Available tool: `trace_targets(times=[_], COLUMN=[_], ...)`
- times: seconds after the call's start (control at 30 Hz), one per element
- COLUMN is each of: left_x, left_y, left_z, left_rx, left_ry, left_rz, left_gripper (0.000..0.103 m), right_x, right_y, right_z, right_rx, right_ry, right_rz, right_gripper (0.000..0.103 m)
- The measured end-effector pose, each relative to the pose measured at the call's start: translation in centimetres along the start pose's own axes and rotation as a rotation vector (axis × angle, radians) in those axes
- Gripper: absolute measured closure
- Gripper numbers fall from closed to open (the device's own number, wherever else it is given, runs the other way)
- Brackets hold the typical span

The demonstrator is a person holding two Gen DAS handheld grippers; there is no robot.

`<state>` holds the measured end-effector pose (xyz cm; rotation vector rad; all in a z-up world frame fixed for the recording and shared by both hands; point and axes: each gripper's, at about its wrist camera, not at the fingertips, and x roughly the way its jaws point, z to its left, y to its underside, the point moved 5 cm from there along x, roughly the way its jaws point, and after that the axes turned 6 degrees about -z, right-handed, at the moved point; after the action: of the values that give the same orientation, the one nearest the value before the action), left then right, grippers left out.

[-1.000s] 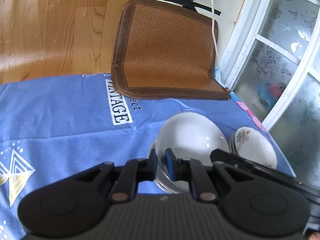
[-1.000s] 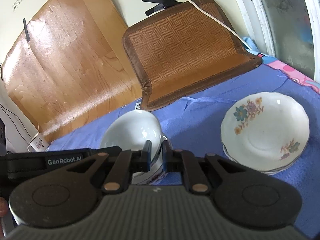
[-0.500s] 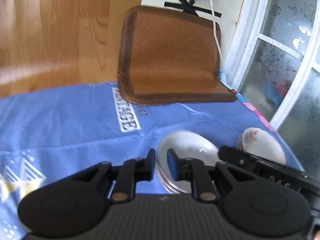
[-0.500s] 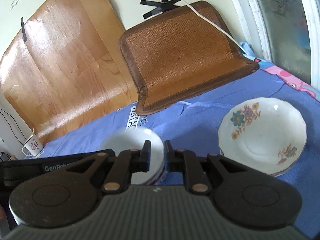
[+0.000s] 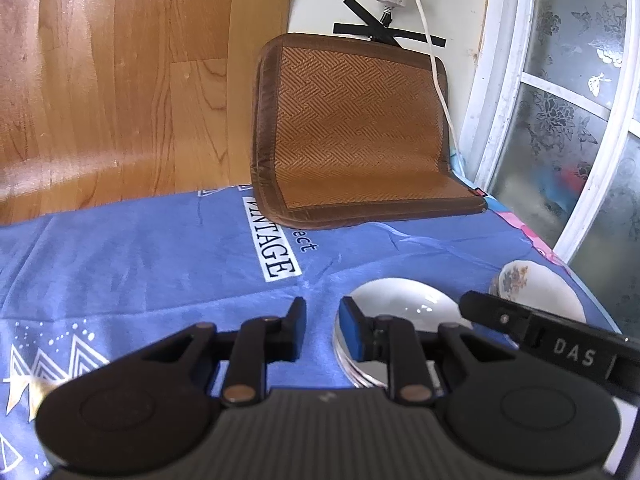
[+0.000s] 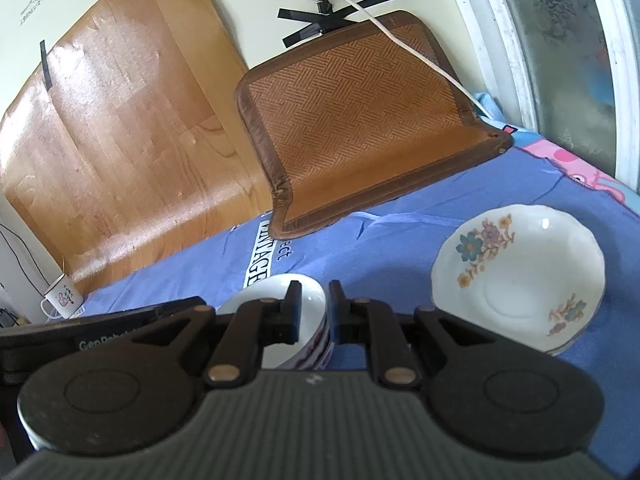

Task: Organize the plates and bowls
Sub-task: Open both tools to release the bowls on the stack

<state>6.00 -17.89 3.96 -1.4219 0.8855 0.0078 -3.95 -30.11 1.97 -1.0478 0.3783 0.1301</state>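
A stack of white bowls sits on the blue cloth, with the top bowl lying level in it. My left gripper is just left of the stack, its jaws opening with only cloth showing between them. In the right wrist view the same stack of white bowls lies under my right gripper. Its jaws stand slightly apart astride the stack's right rim, without pressing on it. A stack of floral plates rests to the right, also seen as floral plates in the left wrist view.
A brown woven mat leans against the wall at the back of the cloth, with a white cable hanging over it. A window frame borders the right side. A white mug stands at the far left.
A second ago both grippers held the top white bowl tilted by its rim. It now rests level on the stack, both grippers have let go, and the left has shifted off to the left.
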Motion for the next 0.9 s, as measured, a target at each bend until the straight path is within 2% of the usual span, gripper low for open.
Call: trace_targets(times=[0.13, 0.2, 0.37, 0.63, 0.77, 0.9], left_x=[0.0, 0.0, 0.0, 0.3, 0.3, 0.7], left_y=[0.1, 0.2, 0.5, 1.1, 0.9, 0.7], left_z=[0.4, 0.7, 1.7, 4.6, 4.8, 4.0], left_rx=[-0.006, -0.013, -0.042, -0.207, -0.249, -0.275], left_ry=[-0.006, -0.010, -0.003, 0.061, 0.113, 0.178], left_rz=[0.001, 0.003, 0.012, 0.072, 0.080, 0.099], left_gripper=[0.082, 0.080, 0.078, 0.073, 0.057, 0.047], right_x=[-0.1, -0.2, -0.4, -0.5, -0.1, 0.2], right_y=[-0.1, -0.2, -0.1, 0.3, 0.5, 0.7], right_z=[-0.3, -0.4, -0.5, -0.8, -0.8, -0.9], right_rx=[0.007, 0.012, 0.010, 0.050, 0.061, 0.086], right_ry=[-0.001, -0.005, -0.009, -0.022, -0.024, -0.031], right_rz=[0.005, 0.011, 0.027, 0.065, 0.084, 0.107], right_gripper=[0.084, 0.074, 0.067, 0.062, 0.061, 0.060])
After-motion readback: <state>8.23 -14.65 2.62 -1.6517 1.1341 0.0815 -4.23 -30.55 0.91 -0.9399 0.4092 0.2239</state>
